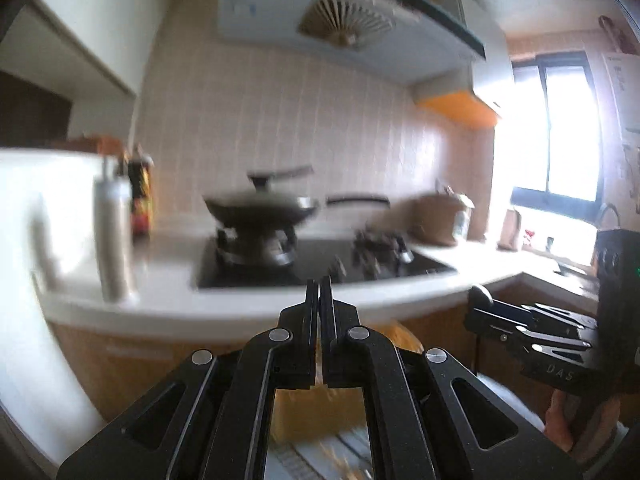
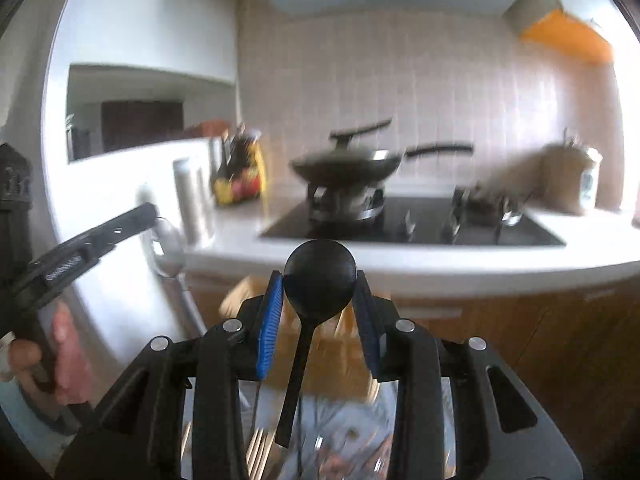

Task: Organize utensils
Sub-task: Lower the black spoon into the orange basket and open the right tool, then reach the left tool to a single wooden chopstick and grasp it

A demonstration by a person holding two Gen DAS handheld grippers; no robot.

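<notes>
Left wrist view: left hand-held gripper, fingers pressed together; whether anything is pinched between them cannot be told here. Ahead: white table carrying a black hob with a wok. Right hand-held gripper at far right.

Right wrist view: right hand-held gripper, blue pads clamped on the bowl of a black spoon, handle hanging downward. Left hand-held gripper at left, a silver spoon at its tip. Blurred cutlery lies below.
</notes>
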